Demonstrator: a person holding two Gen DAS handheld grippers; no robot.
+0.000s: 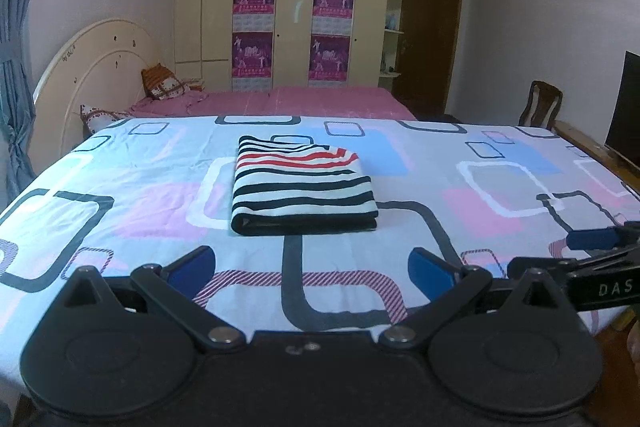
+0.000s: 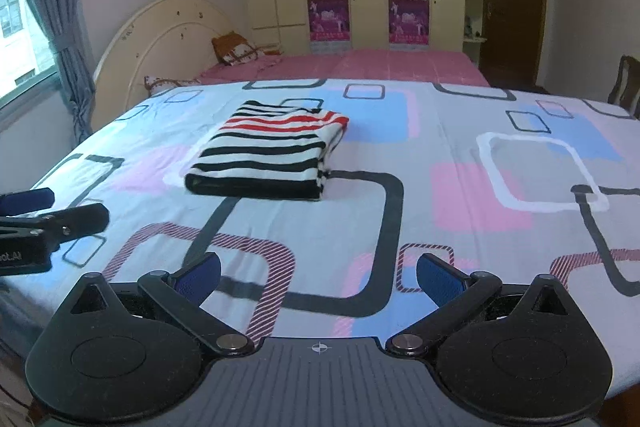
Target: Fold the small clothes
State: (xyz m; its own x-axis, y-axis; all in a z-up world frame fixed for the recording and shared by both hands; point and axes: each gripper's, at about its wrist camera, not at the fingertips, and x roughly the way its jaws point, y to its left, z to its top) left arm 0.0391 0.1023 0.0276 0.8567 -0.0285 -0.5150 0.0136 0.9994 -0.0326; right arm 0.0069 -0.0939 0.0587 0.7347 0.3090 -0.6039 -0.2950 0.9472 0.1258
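Observation:
A small garment with black, white and red stripes (image 1: 302, 187) lies folded into a neat rectangle on the patterned sheet (image 1: 400, 227). The right wrist view shows the same folded garment (image 2: 266, 155) left of centre. My left gripper (image 1: 312, 267) hangs well short of it, over the near part of the sheet, jaws wide open with nothing between the blue pads. My right gripper (image 2: 318, 279) is likewise open and empty, held back from the garment. Each gripper shows at the edge of the other's view, the right gripper (image 1: 592, 251) and the left gripper (image 2: 36, 215).
The patterned sheet (image 2: 440, 187) covers a broad flat surface. Behind it stand a pink bed (image 1: 320, 101) with pillows (image 1: 164, 85) and a cream headboard (image 1: 88, 67), then wardrobes (image 1: 280, 7). A wooden chair (image 1: 540, 103) and a dark screen (image 1: 628, 107) stand at the right.

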